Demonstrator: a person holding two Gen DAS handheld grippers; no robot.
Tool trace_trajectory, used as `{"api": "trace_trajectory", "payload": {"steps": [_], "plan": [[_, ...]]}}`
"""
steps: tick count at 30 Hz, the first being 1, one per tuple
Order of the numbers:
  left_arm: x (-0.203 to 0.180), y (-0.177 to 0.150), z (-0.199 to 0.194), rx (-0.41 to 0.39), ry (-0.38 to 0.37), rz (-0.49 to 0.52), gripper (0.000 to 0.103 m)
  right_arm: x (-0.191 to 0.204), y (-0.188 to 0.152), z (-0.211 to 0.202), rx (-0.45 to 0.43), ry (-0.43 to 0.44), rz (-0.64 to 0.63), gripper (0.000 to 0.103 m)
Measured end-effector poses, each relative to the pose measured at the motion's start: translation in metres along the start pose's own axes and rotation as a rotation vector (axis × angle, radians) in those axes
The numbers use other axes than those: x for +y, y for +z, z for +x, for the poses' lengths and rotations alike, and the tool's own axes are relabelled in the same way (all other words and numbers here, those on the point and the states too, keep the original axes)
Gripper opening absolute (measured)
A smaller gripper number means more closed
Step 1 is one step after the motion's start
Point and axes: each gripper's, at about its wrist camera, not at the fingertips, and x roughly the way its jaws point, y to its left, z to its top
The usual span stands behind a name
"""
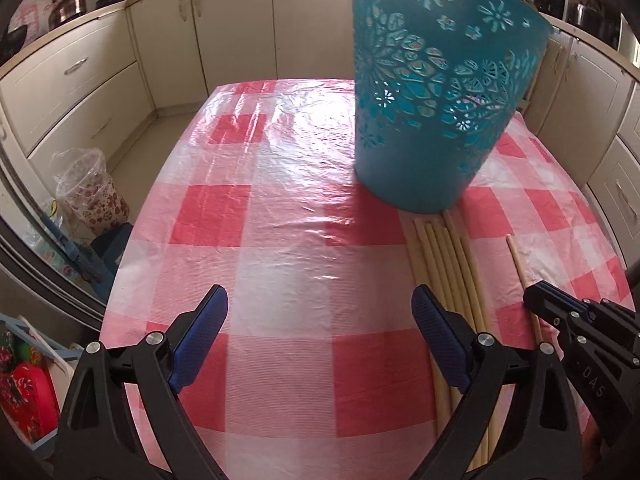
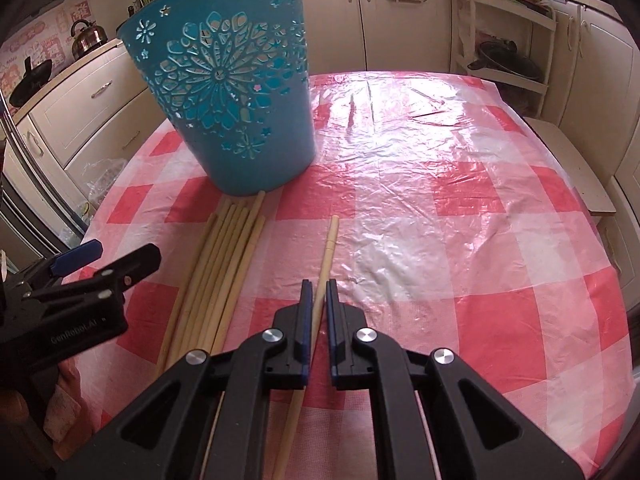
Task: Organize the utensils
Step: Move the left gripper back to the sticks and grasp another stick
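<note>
Only right wrist view shows right gripper [image 2: 319, 285] jaws pinching chopstick [image 2: 329, 242]; left gripper [image 1: 320, 308] jaws spread.

1. Basket [image 2: 232, 92] ahead of the right claw [image 2: 319, 286]: teal, with cut-out flower patterns.
2. Surface [image 2: 440, 240] cover: red-and-white checks under glossy clear plastic.
3. Chopsticks [image 2: 224, 264] left of that claw: pale yellow.
4. Claw pads [image 1: 436, 336]: blue on black arms.
</note>
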Motion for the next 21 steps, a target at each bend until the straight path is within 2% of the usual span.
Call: {"api": "trace_trajectory", "payload": {"steps": [6,10,18,21], "plan": [[-0.014,-0.002,0.004,0.026,0.041,0.038,0.089,-0.003,0.0,0.0,0.0,0.023,0.018,0.007],[-0.01,0.0,0.01,0.052,0.068,0.022,0.089,-0.004,0.001,0.0,0.006,0.031,0.03,0.007],[-0.01,0.0,0.013,0.061,0.082,0.027,0.089,-0.009,0.003,0.001,0.015,0.054,0.051,0.009],[-0.008,0.002,0.011,0.064,0.062,0.004,0.089,-0.011,0.004,0.002,0.018,0.068,0.062,0.011]]}}
